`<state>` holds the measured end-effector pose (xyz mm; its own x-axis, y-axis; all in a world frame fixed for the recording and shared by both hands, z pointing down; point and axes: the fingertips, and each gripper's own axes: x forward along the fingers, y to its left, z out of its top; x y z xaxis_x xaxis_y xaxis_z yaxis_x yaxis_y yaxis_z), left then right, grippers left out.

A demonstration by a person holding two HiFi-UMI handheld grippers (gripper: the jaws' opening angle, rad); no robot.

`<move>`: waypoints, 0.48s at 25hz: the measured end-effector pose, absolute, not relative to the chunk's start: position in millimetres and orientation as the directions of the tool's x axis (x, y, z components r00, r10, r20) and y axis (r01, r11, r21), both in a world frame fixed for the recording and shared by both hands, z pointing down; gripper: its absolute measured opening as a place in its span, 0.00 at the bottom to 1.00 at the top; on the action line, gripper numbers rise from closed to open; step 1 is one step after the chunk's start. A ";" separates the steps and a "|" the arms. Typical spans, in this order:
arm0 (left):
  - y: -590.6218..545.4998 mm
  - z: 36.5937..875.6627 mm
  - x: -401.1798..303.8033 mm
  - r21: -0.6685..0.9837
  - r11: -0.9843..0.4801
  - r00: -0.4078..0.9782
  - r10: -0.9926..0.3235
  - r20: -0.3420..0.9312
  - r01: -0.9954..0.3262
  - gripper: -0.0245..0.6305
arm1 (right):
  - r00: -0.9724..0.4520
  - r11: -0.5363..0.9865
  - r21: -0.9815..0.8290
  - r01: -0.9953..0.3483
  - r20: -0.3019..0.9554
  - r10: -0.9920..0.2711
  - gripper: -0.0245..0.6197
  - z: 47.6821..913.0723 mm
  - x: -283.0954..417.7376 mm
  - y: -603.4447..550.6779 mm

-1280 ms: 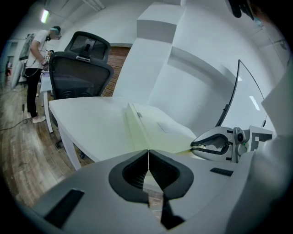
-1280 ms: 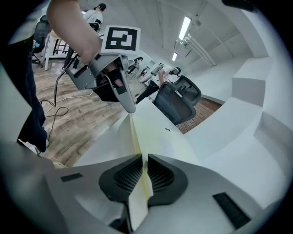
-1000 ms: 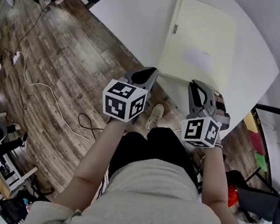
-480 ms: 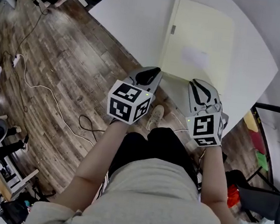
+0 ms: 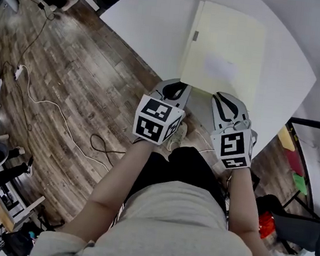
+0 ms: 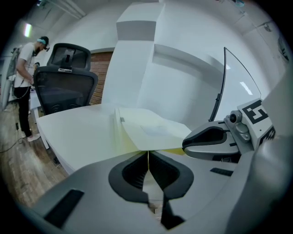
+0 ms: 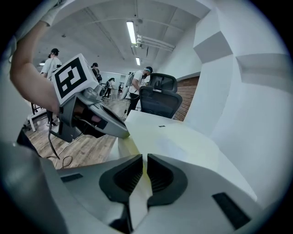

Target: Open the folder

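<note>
Lower centre, two grippers meet the near edge of one pale yellow folder (image 5: 225,45): the left gripper (image 5: 180,87), jaws together, pinches the slightly lifted cover (image 6: 155,130); the right gripper (image 5: 221,97), jaws almost together, nips the edge. The folder lies upper centre on one white table (image 5: 150,19)

No text is legible: the faint label patch (image 5: 220,67) on the pale yellow cardboard folder (image 5: 240,41) is unreadable; the white marker cubes (image 5: 157,120) bear only black square patterns.

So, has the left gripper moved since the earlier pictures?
Yes. In the head view the left gripper has shifted right, closer to the near left corner of the folder.
</note>
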<state>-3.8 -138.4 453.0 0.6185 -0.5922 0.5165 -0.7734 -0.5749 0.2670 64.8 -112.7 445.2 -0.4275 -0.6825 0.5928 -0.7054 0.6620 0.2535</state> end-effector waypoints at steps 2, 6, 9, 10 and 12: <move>-139.8 454.8 -2.8 0.257 -0.580 0.618 -0.598 0.510 -0.773 0.07 | -0.433 0.660 0.242 -0.711 0.589 -0.682 0.10 446.7 65.1 -113.8; -138.4 457.3 -0.1 0.191 -0.620 0.614 -0.594 0.519 -0.761 0.07 | -0.436 0.652 0.226 -0.724 0.584 -0.685 0.10 448.1 65.2 -113.2; -138.1 456.5 -1.3 0.205 -0.616 0.618 -0.590 0.519 -0.760 0.07 | -0.435 0.643 0.216 -0.735 0.577 -0.691 0.10 446.6 64.4 -112.7; -138.3 456.5 -2.2 0.215 -0.613 0.622 -0.589 0.517 -0.760 0.07 | -0.435 0.640 0.214 -0.738 0.575 -0.693 0.10 446.3 63.9 -112.9; -138.7 457.2 -2.7 0.218 -0.618 0.626 -0.582 0.519 -0.756 0.07 | -0.435 0.635 0.207 -0.744 0.570 -0.696 0.10 445.8 64.0 -113.5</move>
<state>-2.7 -138.7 457.2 0.6258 -0.5823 0.5190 -0.7556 -0.6177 0.2180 64.0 -113.5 445.8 -0.4354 -0.6965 0.5704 -0.7444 0.6348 0.2069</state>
